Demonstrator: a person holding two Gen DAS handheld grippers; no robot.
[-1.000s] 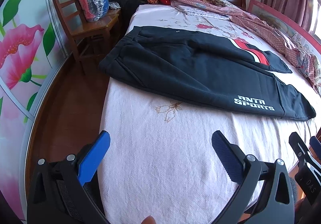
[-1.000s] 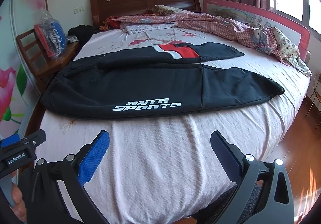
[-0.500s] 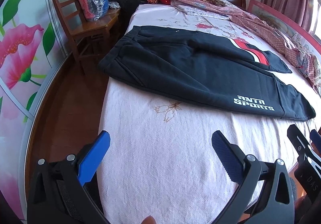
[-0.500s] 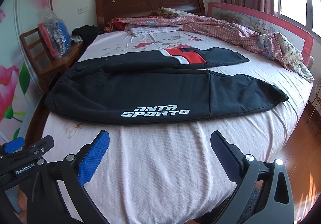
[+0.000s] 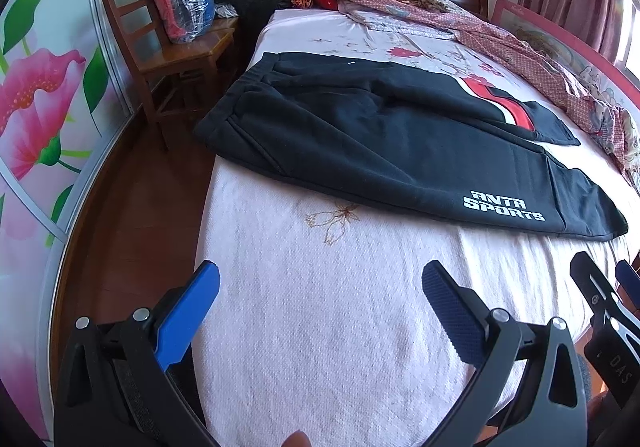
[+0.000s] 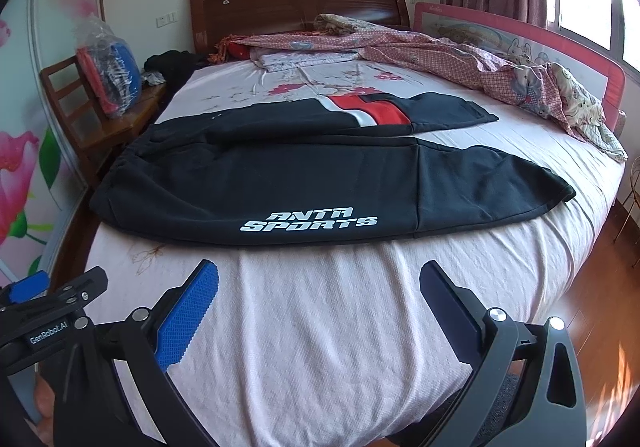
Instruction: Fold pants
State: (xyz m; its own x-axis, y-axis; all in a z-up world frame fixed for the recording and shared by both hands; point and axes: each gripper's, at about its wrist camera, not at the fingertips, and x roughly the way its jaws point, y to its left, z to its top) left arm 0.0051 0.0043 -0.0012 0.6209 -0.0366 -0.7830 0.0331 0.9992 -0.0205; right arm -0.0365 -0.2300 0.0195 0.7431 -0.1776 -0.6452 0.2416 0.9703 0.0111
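Black pants (image 6: pixel 320 183) laid flat across a bed (image 6: pixel 340 327), with both grippers held above the bare sheet at the near end.

The left gripper (image 5: pixel 320 287) and the right gripper (image 6: pixel 320 283) each have their jaws spread wide and hold nothing. The pants lie crosswise beyond the fingertips, apart from both grippers, with a strip of pink sheet between. The waistband reaches the bed's left edge near a wooden chair (image 5: pixel 160 59); the two legs run to the right, the nearer one printed "ANTA SPORTS", the farther one with a red and white stripe. A crumpled patterned quilt (image 6: pixel 460 59) lies along the far right side.
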